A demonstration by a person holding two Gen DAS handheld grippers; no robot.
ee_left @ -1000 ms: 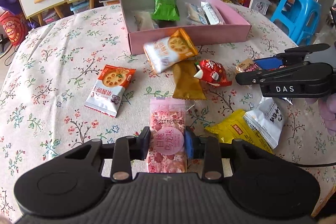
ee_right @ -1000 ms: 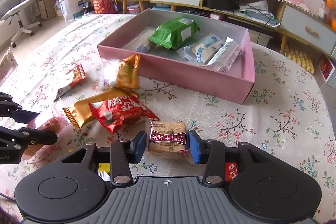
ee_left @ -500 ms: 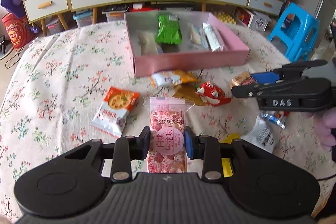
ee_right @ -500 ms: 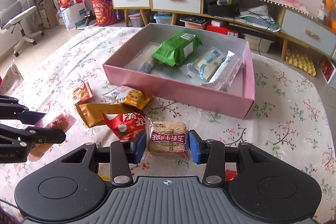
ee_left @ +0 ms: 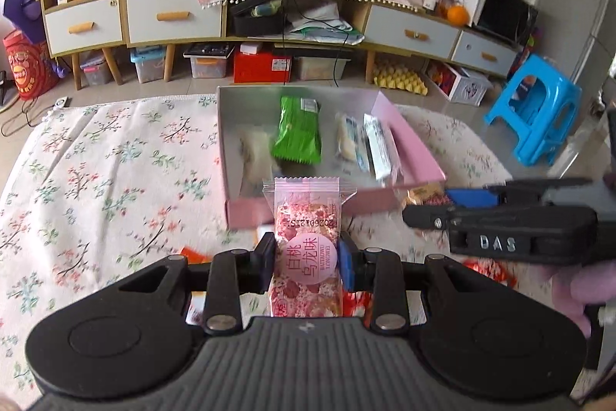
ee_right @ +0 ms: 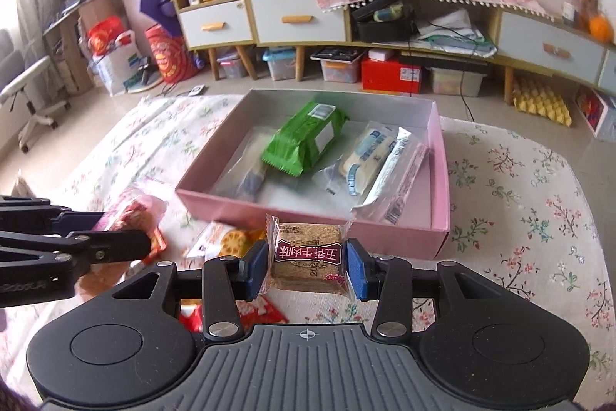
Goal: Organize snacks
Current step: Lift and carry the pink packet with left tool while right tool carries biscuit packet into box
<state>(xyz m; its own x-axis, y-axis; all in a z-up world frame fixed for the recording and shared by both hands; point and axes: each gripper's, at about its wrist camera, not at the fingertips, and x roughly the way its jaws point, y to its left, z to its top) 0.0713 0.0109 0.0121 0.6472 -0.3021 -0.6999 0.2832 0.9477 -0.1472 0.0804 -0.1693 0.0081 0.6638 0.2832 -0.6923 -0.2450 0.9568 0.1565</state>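
In the left wrist view, we note the pink packet [ee_left: 307, 249] covers part of the near wall of the pink box [ee_left: 417, 156]. Snacks on the tablecloth in front of the box are mostly hidden behind the left gripper [ee_left: 307, 262]; only orange and red scraps show. The pale packet [ee_left: 254, 156] inside the box is blurred; we cannot read it. In the right wrist view, the brown biscuit packet [ee_right: 307, 253] hides a stretch of the box's near wall, and the orange-and-white packet [ee_right: 223, 241] left of it is partly covered.
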